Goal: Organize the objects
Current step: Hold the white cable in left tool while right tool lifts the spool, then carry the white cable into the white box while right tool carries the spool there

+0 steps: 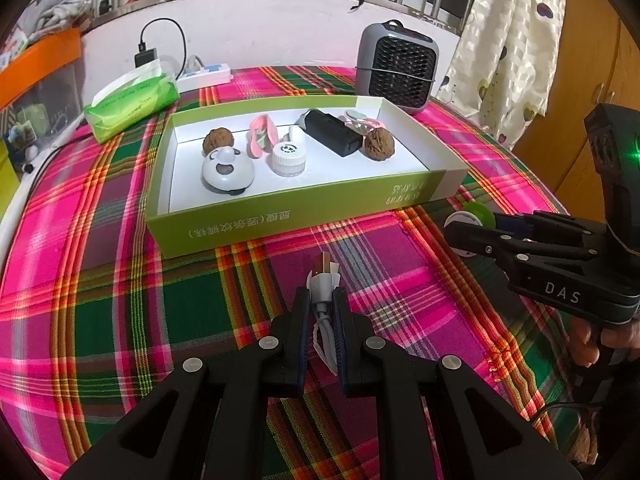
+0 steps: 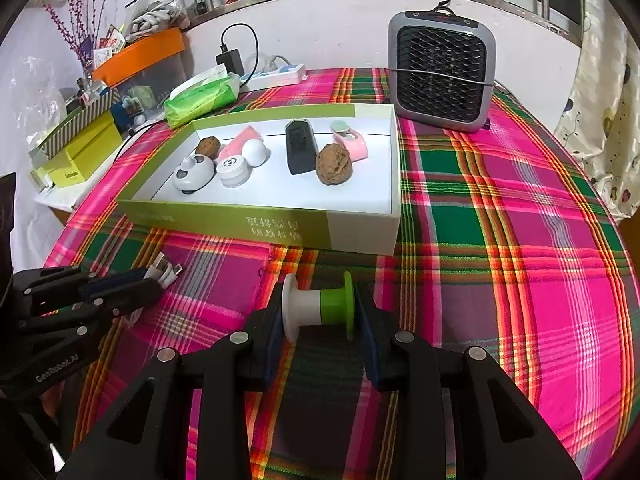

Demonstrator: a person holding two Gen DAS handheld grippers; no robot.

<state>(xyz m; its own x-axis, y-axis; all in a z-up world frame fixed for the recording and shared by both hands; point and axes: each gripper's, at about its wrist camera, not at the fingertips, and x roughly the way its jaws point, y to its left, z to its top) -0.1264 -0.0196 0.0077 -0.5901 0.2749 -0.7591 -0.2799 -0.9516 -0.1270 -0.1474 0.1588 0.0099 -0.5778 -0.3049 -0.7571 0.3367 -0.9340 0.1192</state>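
Note:
My left gripper (image 1: 321,300) is shut on a white USB cable adapter (image 1: 322,286), held over the plaid tablecloth in front of the green box (image 1: 280,220). It also shows in the right wrist view (image 2: 166,272). My right gripper (image 2: 319,308) is shut on a white and green spool (image 2: 318,306), whose end flanges sit against the pads; the spool shows in the left wrist view (image 1: 472,216). The box (image 2: 352,228) holds two walnuts (image 2: 333,164), a black case (image 2: 299,148), a white jar (image 2: 233,170), a round white panda gadget (image 2: 194,174) and pink items.
A grey heater (image 2: 440,72) stands behind the box at the right. A green tissue pack (image 2: 202,98), a power strip (image 2: 276,72) and a charger lie at the back left. Storage boxes (image 2: 80,148) sit beyond the table's left edge. A curtain hangs at the right.

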